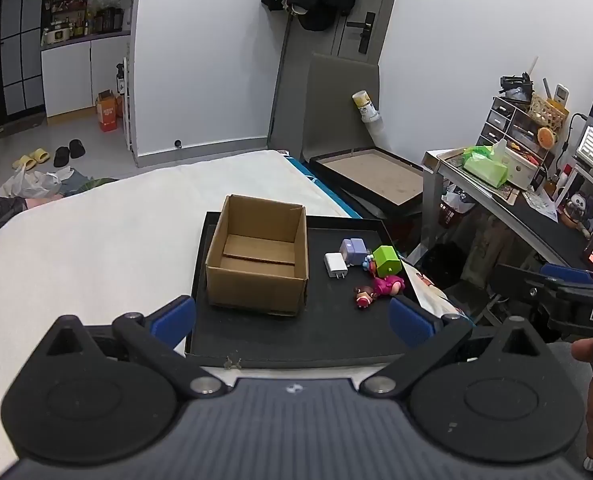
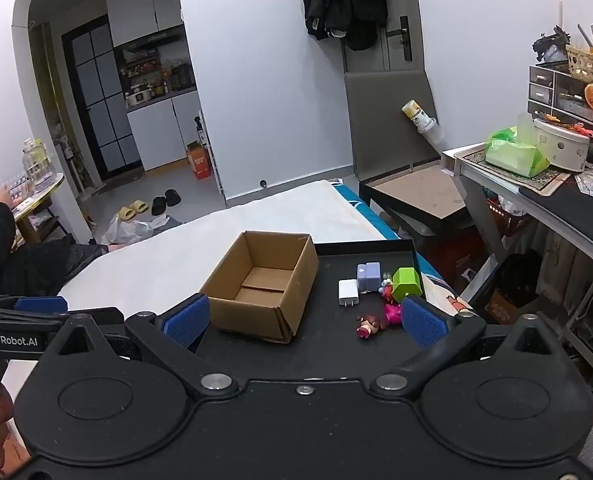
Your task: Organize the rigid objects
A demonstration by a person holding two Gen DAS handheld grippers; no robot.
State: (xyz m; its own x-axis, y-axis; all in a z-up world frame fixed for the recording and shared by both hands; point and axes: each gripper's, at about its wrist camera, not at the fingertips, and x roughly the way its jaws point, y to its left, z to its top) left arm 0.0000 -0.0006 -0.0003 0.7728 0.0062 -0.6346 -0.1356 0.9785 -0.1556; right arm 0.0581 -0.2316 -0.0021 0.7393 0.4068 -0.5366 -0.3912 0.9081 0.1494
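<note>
"GenRobot.AI" on the left gripper; both it and the right gripper show jaws wide, empty (ribbed blue pads); plain cardboard box at 12 o'clock.

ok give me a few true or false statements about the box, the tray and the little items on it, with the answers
1. The cardboard box has nothing inside it. True.
2. The white charger lies inside the box. False: it lies on the black tray, beside the box.
3. The left gripper is clamped on a toy. False: its jaws are wide open with nothing between them.
4. The green block sits on the far side of the small items from the box. True.
5. The right gripper is open and holds nothing. True.
6. The purple charger stands on the white bed. False: it is on the tray, next to the white charger.
</note>
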